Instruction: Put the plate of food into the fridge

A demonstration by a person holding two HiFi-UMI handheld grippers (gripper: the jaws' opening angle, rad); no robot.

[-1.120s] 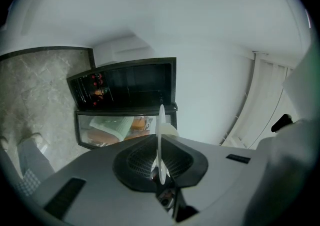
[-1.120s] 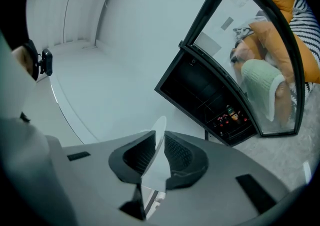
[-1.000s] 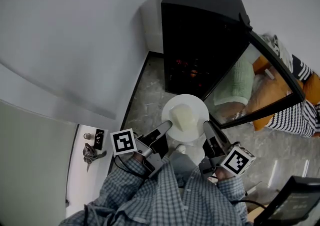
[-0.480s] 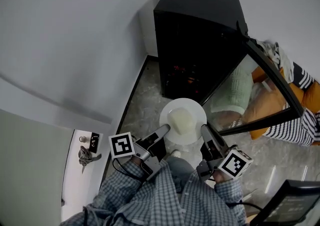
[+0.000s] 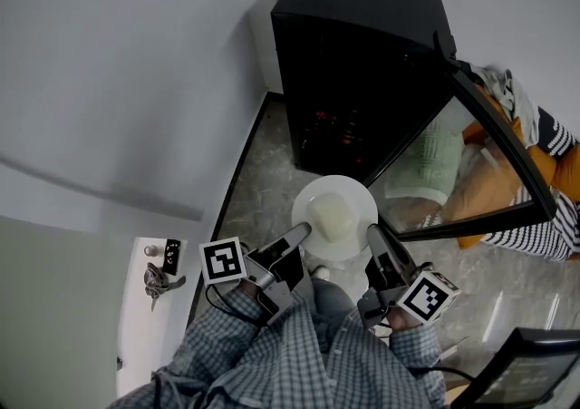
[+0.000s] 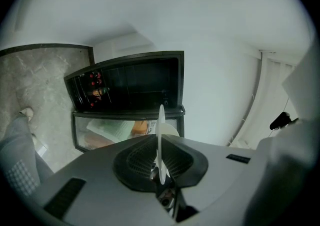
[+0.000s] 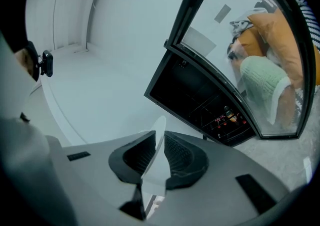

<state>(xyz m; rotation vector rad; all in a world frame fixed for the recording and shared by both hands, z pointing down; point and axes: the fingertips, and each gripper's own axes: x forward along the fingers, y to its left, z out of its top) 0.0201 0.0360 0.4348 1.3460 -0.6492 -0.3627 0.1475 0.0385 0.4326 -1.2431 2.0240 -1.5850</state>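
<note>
A white plate (image 5: 355, 204) with a pale block of food (image 5: 333, 215) hangs level above the floor, just in front of the black fridge (image 5: 362, 63). My left gripper (image 5: 302, 235) is shut on the plate's left rim, my right gripper (image 5: 372, 235) shut on its right rim. In the left gripper view the plate's edge (image 6: 161, 142) runs upright between the jaws; in the right gripper view the plate's rim (image 7: 156, 157) slants between them. The fridge's glass door (image 5: 480, 158) stands open to the right. Its dark inside (image 6: 125, 87) holds small red and orange items on wire shelves.
Grey marbled floor (image 5: 263, 180) lies below, white walls left and behind the fridge. An orange cushion and striped and green cloth (image 5: 435, 158) show through the door glass. A white shelf (image 5: 159, 280) with small items sits at lower left. A dark object (image 5: 530, 366) is at bottom right.
The fridge looms larger and nearer. The plate has stayed held at both rims, carried slightly toward the fridge opening.
</note>
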